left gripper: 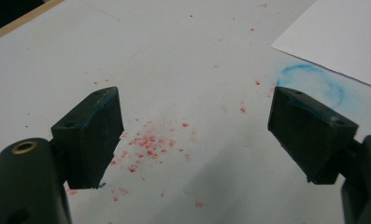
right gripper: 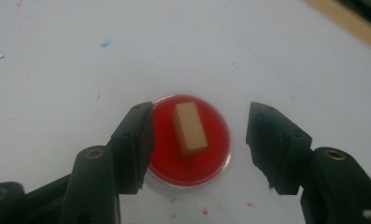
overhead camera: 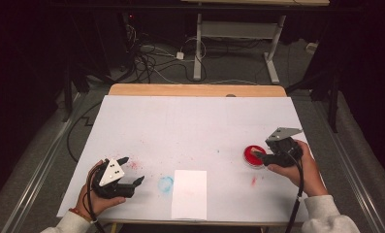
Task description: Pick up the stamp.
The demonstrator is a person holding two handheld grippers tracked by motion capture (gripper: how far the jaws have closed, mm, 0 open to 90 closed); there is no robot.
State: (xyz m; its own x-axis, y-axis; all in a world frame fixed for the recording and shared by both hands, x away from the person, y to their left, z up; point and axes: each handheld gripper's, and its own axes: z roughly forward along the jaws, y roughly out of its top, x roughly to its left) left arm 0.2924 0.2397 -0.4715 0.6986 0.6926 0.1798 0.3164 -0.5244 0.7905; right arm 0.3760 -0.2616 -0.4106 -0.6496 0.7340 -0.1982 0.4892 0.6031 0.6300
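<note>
A white sheet covers the table point(overhead camera: 195, 126), leaving a strip of bare wood along the far edge. Near the middle of the near edge lies a smaller sheet of white paper point(overhead camera: 189, 193); just to its left is a smudged blue ring point(overhead camera: 165, 183), which the left gripper view shows as a chalky arc point(left gripper: 314, 79) beside the paper's corner point(left gripper: 342, 32). Red specks point(left gripper: 148, 144) are scattered over the cover toward the near left corner, and a small red smear point(overhead camera: 253, 180) lies toward the near right. Beyond the far edge, cables and the legs of another desk stand on the floor.

Nothing lies between either gripper and the objects before it.

The left gripper point(overhead camera: 132, 171), held in the left hand point(overhead camera: 95, 201) near the near left corner, has its jaws spread wide with only the speckled cover between them.

The right gripper point(overhead camera: 259, 155), held in the right hand point(overhead camera: 301, 170) near the right edge, is over a round red ink pad point(right gripper: 190, 142) in a shallow clear-rimmed dish. On the red surface stands a small tan rectangular block point(right gripper: 190, 127), apparently a stamp, lying slightly askew to the jaws. The jaws are partly open and straddle the block on either side without touching it; one jaw overlaps the dish's rim in the right gripper view. In the high view the dish point(overhead camera: 252, 156) sits just in front of the gripper, well apart from the paper.
</note>
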